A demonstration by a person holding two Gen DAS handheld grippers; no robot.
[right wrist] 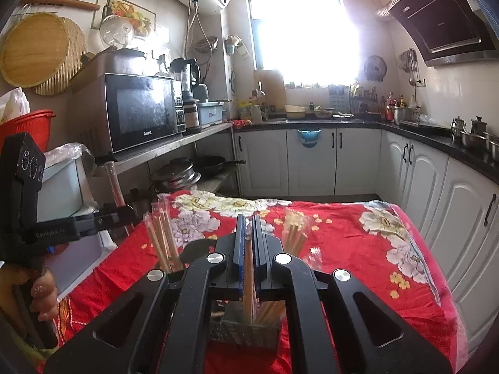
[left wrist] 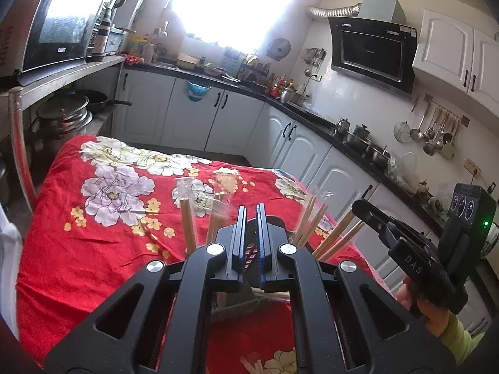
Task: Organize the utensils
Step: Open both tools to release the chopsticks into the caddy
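A perforated metal holder (right wrist: 246,330) stands on the red floral cloth just below both grippers, also seen as the holder (left wrist: 237,305). Several wooden chopsticks (right wrist: 163,243), some in clear sleeves, lean out of it; the chopsticks (left wrist: 338,237) fan to both sides. My right gripper (right wrist: 248,218) is shut on one wooden chopstick (right wrist: 249,268) that runs down into the holder. My left gripper (left wrist: 252,208) is shut. A thin dark strip with red marks shows in its slit, and I cannot tell whether it is held. Each view shows the other gripper beside the holder.
The red floral cloth (left wrist: 93,249) covers a table. White cabinets (right wrist: 312,162) under a dark counter run along the back and right. A microwave (right wrist: 140,112) sits on a metal shelf at left, with pots (right wrist: 177,174) beneath. A person's hand (right wrist: 40,290) grips the left tool.
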